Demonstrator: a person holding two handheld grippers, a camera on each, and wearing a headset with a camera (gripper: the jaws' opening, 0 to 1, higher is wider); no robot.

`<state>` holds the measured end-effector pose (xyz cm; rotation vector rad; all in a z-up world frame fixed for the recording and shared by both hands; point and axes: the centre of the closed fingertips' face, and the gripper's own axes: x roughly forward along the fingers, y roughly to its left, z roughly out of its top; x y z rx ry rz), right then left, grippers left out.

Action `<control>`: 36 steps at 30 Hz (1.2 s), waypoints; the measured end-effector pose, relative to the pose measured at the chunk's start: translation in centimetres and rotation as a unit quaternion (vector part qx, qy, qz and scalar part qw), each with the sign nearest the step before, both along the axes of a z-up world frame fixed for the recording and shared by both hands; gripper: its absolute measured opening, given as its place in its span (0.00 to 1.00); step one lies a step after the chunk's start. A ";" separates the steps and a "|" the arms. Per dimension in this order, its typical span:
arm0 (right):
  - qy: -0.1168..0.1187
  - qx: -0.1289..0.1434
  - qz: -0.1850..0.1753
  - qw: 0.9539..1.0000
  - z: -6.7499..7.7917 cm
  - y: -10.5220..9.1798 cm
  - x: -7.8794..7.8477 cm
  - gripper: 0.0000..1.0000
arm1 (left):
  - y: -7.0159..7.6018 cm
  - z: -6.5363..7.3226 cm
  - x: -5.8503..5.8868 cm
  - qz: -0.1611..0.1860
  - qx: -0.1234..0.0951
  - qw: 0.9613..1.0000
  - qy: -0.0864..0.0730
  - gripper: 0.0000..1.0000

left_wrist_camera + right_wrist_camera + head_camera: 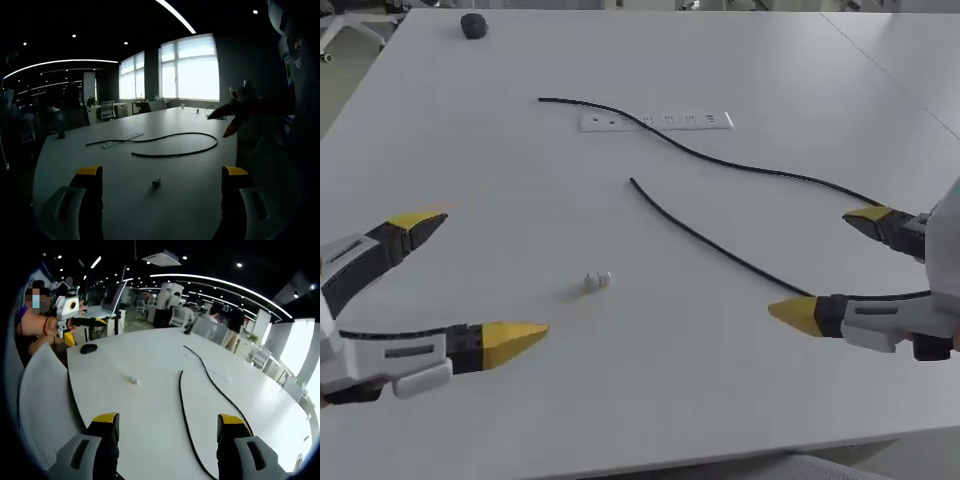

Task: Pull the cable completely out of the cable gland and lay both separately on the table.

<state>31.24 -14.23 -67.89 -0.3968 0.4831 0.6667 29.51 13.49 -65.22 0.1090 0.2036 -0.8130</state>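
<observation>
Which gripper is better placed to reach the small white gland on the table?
Left, probably. The gland lies nearer the open left gripper and sits between its jaws in the left gripper view. The right gripper is by the cable.

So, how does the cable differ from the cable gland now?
The cable is black; the cable gland is white. The cable is long, thin and curved; the cable gland is a small compact piece. The cable runs toward the right gripper; the cable gland lies nearer the left gripper. Both rest on the table, apart.
</observation>
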 end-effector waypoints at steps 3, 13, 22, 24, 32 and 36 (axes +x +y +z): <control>-0.002 0.027 -0.001 1.000 0.2 0.2 -0.6 0.80 | 0.8 0.5 -1.0 0.014 -0.011 1.000 0.003 0.99; -0.071 0.083 0.024 0.994 0.9 0.1 -3.7 0.75 | 2.7 0.0 -3.5 0.056 -0.027 0.998 0.010 0.99; -0.110 0.157 0.012 0.981 3.3 -0.6 -7.0 0.74 | 3.6 -0.6 -5.6 0.064 -0.048 0.997 0.017 0.97; -0.120 0.174 -0.008 0.977 4.1 -0.9 -6.7 0.74 | 3.8 -0.7 -5.8 0.069 -0.051 0.996 0.019 0.96; -0.139 0.197 -0.028 0.970 5.5 -0.7 -6.4 0.76 | 3.8 0.1 -6.4 0.054 -0.061 0.997 0.010 0.94; -0.144 0.186 -0.029 0.971 5.6 -0.3 -6.3 0.75 | 4.3 0.2 -6.1 0.047 -0.058 0.997 0.008 0.94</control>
